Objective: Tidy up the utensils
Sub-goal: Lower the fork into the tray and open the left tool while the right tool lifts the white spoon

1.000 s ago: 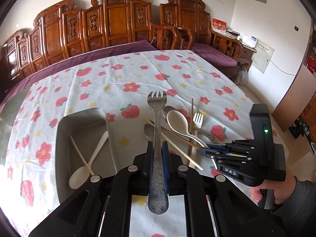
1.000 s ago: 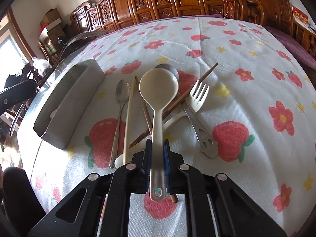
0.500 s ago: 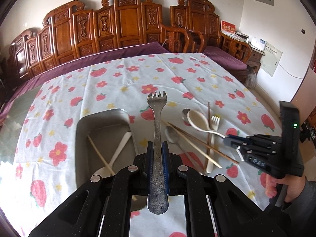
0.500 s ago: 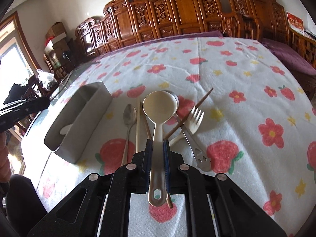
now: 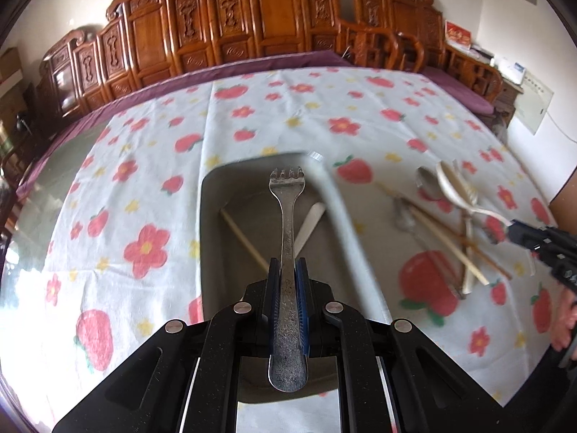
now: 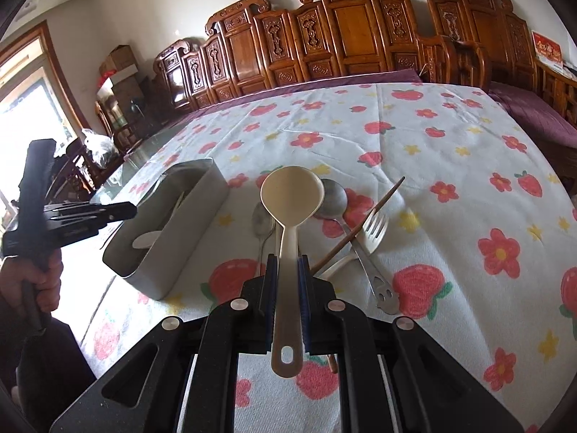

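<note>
A metal fork [image 5: 286,216] was clamped by its handle between the closed jaws of the left gripper [image 5: 287,278], its tines held above the grey tray [image 5: 355,238], in which a white spoon [image 5: 310,222] and a chopstick [image 5: 242,232] lay. A cream ladle [image 6: 290,213] was gripped by the closed right gripper [image 6: 287,274] over the loose utensils [image 6: 360,238] lying mid-table on the strawberry tablecloth [image 6: 450,144]. The tray stood nearer the table's left edge.

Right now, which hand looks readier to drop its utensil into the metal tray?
Left: its gripper holds the metal fork over the tray. The right gripper holds its cream spoon beside it.
</note>
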### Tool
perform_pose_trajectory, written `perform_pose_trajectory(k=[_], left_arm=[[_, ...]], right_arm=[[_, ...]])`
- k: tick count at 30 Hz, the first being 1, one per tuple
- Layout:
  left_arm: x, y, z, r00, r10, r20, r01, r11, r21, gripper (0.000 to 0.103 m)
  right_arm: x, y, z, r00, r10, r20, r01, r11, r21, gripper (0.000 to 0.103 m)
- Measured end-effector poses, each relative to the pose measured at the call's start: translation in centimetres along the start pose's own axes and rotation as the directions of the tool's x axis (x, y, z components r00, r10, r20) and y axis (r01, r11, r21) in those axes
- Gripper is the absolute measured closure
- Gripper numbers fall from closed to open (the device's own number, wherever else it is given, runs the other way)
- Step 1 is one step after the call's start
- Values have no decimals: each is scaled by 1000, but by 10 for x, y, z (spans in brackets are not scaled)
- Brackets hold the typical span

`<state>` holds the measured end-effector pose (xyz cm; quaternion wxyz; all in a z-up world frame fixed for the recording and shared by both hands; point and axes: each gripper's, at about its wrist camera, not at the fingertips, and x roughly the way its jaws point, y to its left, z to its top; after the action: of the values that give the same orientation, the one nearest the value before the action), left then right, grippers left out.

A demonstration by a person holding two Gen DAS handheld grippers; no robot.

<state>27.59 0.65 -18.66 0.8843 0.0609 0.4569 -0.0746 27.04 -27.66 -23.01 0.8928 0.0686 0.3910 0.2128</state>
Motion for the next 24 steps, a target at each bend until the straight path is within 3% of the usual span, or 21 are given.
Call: perform_pose_trajectory(k=[9, 15, 24], left_arm=[[32, 2, -8, 997, 49, -67, -49, 999, 6, 95], [41, -2, -4, 995, 44, -85, -43, 999, 13, 94], [18, -2, -6, 999, 22, -30, -22, 1000, 2, 94]], right_arm=[[2, 4, -2, 1000, 8, -11, -8, 1000, -10, 90], [1, 10, -2, 1000, 26, -10, -26, 999, -24, 90], [8, 18, -5, 999, 22, -36, -24, 999, -37, 90]])
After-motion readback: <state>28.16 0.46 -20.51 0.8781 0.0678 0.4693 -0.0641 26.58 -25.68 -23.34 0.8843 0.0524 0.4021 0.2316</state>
